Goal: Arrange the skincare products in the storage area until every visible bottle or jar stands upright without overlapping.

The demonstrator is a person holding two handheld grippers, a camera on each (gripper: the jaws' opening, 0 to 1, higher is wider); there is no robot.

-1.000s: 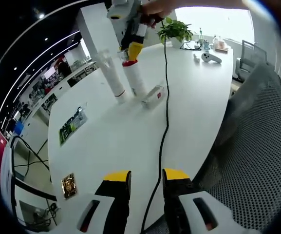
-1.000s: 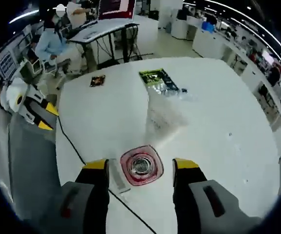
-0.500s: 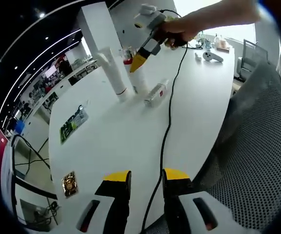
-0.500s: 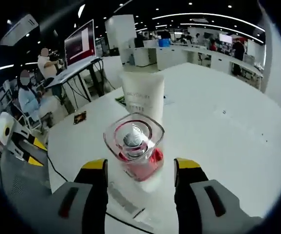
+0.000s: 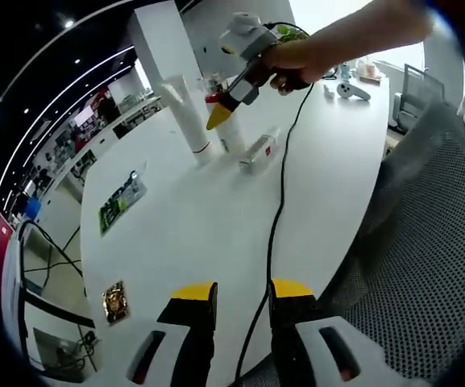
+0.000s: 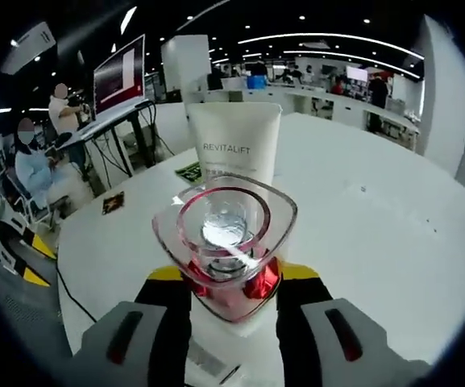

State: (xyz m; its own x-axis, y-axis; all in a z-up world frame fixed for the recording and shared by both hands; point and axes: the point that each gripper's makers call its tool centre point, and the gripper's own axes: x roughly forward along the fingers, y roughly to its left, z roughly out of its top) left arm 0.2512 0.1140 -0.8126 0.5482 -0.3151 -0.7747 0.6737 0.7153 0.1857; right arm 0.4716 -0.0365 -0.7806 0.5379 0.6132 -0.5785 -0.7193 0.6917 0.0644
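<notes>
- Left gripper (image 5: 234, 292): the yellow-tipped jaws stand slightly apart, with nothing between them. A black cable (image 5: 274, 222) runs up the white table (image 5: 192, 218) from between the jaw tips.
- Left gripper position: near the table edge, well apart from the products, beside a mesh chair (image 5: 425, 242).
- Right gripper (image 6: 226, 274): the jaws are drawn in against both sides of the red-capped bottle (image 6: 226, 242), pinching it just below its clear, red-rimmed cap.
- In the left gripper view, the right gripper (image 5: 216, 113) reaches in from the right, held by a hand (image 5: 288, 68), its yellow tip at the bottle's top.
- Red-capped bottle (image 5: 230, 133): upright on the table, long axis vertical, cap upward toward the right gripper's camera.
- White tube (image 6: 234, 145): upright just behind the bottle, flat crimped end at the top. In the left gripper view the tube (image 5: 185, 117) stands cap-down, just beside the bottle.
- Small bottle (image 5: 258, 151): lies on its side just beside the upright bottle, long axis along the tabletop. Its label shows red marks, unreadable.
- Legible writing: "REVITALIFT" on the white tube. A smaller line below it is too small to read.
- Other items on the table: a green packet (image 5: 121, 201) and a small dark-and-gold sachet (image 5: 114, 304), both flat, well apart from the products.
</notes>
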